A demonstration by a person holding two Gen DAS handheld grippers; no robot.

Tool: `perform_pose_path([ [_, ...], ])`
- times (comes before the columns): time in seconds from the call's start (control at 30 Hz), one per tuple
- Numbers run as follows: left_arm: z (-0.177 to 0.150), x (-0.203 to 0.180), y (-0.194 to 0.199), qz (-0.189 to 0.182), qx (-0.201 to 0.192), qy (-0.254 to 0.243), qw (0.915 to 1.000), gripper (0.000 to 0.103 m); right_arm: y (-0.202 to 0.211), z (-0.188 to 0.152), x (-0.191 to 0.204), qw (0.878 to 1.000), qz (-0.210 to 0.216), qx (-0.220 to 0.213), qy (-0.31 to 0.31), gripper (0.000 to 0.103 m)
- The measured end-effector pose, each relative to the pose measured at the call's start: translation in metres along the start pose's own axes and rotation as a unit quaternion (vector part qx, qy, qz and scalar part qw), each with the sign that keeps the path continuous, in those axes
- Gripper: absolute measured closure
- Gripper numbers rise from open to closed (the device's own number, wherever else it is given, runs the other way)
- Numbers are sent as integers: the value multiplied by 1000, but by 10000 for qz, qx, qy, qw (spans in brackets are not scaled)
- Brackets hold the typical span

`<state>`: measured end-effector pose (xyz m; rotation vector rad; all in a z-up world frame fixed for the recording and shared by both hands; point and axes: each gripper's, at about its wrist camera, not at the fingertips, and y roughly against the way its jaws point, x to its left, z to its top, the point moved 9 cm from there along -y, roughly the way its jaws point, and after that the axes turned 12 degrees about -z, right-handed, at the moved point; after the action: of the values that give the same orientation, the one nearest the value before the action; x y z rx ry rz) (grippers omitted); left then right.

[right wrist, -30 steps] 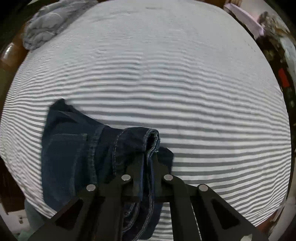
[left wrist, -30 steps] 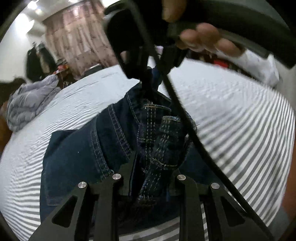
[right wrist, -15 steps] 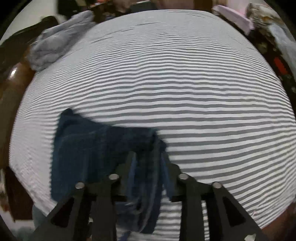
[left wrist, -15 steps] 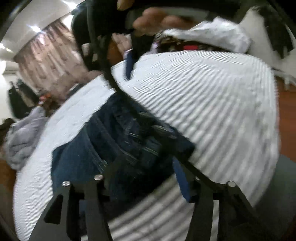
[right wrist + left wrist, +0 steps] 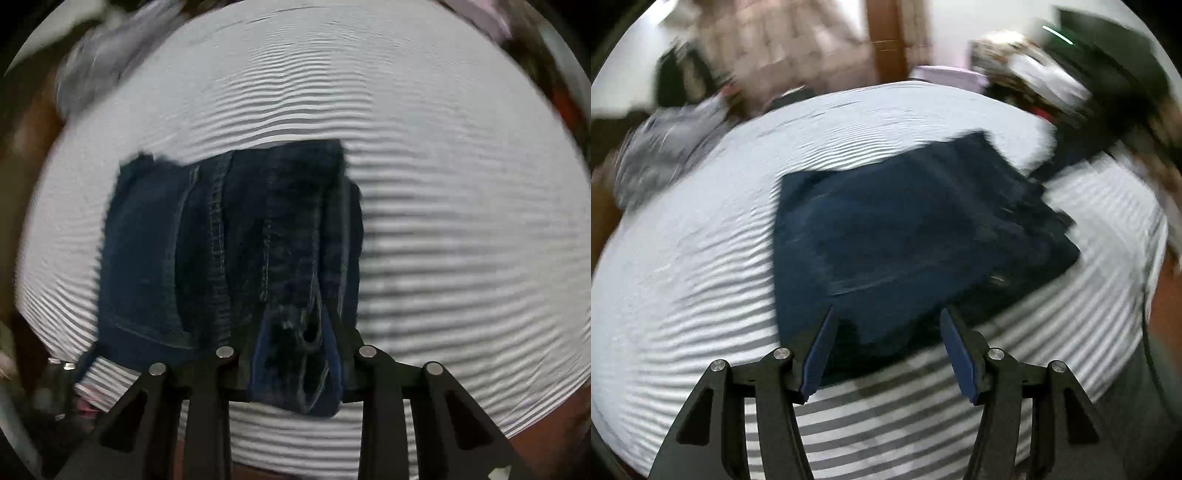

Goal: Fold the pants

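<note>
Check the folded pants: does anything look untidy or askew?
The pants on the striped bed are not folded squarely: in the right wrist view a bunched, stitched edge sticks out past their near side.

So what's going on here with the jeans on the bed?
A person is folding dark jeans on a striped bed with tongs in each hand. The jeans lie folded into a compact stack. The left tongs have just opened and stand clear of the denim, nothing between the blue pads. The right tongs have just opened too, but a bunched edge of the jeans still sits between them.
</note>
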<state>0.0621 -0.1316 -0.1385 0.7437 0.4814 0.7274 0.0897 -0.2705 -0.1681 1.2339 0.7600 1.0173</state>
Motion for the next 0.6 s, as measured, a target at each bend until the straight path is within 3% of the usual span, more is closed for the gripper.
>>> perform_pose_path([
  [0.17, 7, 37, 7, -56, -138, 785, 9968, 44, -18, -14, -19, 9979, 424, 295, -380, 72],
  [0.27, 13, 49, 8, -122, -184, 1091, 9938, 44, -19, -12, -9, 9978, 576, 154, -276, 71],
  [0.4, 12, 65, 0, 67, -76, 1223, 9924, 43, -27, -12, 10, 9992, 248, 147, 273, 74],
  [0.47, 13, 70, -5, 150, -18, 1237, 9922, 43, -25, -12, 15, 9992, 163, 99, 338, 86],
  [0.6, 10, 78, -9, 256, 16, 1240, 9920, 43, -19, -13, 21, 9995, -58, 70, 308, 92],
])
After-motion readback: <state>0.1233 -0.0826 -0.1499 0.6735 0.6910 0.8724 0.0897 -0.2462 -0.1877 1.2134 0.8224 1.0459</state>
